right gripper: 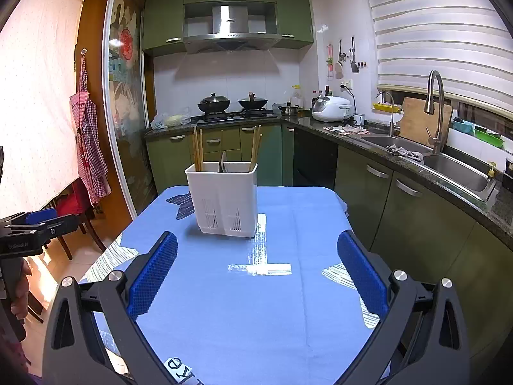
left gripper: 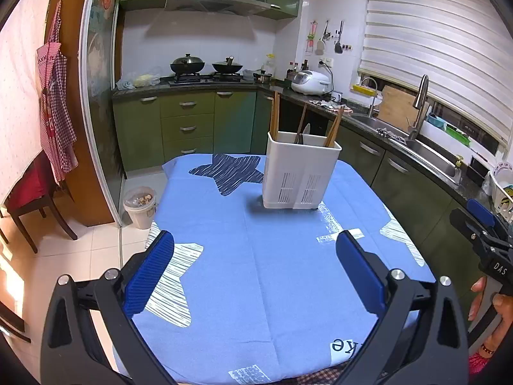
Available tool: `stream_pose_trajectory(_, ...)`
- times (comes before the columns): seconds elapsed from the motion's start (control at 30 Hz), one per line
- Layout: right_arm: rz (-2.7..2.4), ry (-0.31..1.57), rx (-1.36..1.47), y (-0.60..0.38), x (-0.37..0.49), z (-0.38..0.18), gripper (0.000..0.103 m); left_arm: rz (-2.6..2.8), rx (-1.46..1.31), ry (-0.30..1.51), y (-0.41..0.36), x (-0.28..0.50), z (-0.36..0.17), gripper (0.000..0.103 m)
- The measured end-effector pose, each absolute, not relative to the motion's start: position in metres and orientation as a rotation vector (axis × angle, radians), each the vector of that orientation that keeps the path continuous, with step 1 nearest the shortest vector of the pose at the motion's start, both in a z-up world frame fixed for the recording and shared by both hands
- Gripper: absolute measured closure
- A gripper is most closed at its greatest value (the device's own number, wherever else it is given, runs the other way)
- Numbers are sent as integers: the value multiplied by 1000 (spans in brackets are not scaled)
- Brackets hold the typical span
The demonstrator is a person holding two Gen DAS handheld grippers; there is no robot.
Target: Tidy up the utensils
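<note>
White utensil caddy (left gripper: pixel 301 173) sits toward far end of table (left gripper: pixel 256 272), chopsticks (left gripper: pixel 274 115) and spoon (left gripper: pixel 306 133) already standing inside. Left tongs (left gripper: pixel 255 266) and right tongs (right gripper: pixel 256 268) both spread wide, gripping nothing, hovering over near edge. Probably best to approach from above, pinch one stick near top, lift straight so caddy doesn't tip.

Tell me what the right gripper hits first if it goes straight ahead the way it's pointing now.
Probably the white utensil caddy. The right gripper is open and empty above the blue tablecloth, and the caddy stands just left of its centre line, so contact is likely but not certain; depth is unclear.
</note>
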State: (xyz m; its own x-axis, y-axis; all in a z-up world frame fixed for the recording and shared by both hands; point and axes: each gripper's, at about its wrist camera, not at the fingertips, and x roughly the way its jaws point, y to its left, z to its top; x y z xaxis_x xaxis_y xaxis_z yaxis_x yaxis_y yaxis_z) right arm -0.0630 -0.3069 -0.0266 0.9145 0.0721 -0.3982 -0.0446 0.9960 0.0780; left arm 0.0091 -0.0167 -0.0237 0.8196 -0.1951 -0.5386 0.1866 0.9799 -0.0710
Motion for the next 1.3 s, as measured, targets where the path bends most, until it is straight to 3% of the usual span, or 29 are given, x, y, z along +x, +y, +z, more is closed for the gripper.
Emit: stream_pose_trajectory(1.3,73,420,68,-300,-58,-31,4,-188,-8,541,-18,6,-17,7)
